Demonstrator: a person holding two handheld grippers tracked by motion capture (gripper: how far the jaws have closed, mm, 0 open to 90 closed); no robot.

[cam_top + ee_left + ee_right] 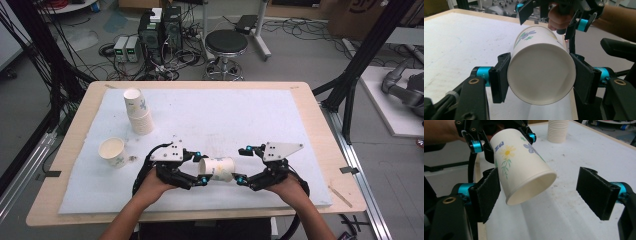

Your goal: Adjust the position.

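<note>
White paper cup with a printed daisy and purple flower is held off the white foam-covered worktop, lying on its side near the front edge, between the two hands. Its long axis runs left to right across the worktop, level or nearly so.

Left gripper: fingers pinch the cup across its body near the closed base, one pad on each flank, as the left gripper view shows. This hand carries the cup.

Right gripper: fingers spread wide. In the right gripper view the cup's open mouth sits between them, tipped toward the camera and crowded against the left-hand pad; whether it touches that pad I cannot tell. The other pad stands well apart from the rim. No grip here.

Judgement: the cup lies straight ahead of the right fingers but off-centre in their gap; a hand-over would want the right hand shifted sideways to centre the rim before closing.

Further off: a leaning stack of like paper cups at the far left, a single upright cup just in front of it.
</note>
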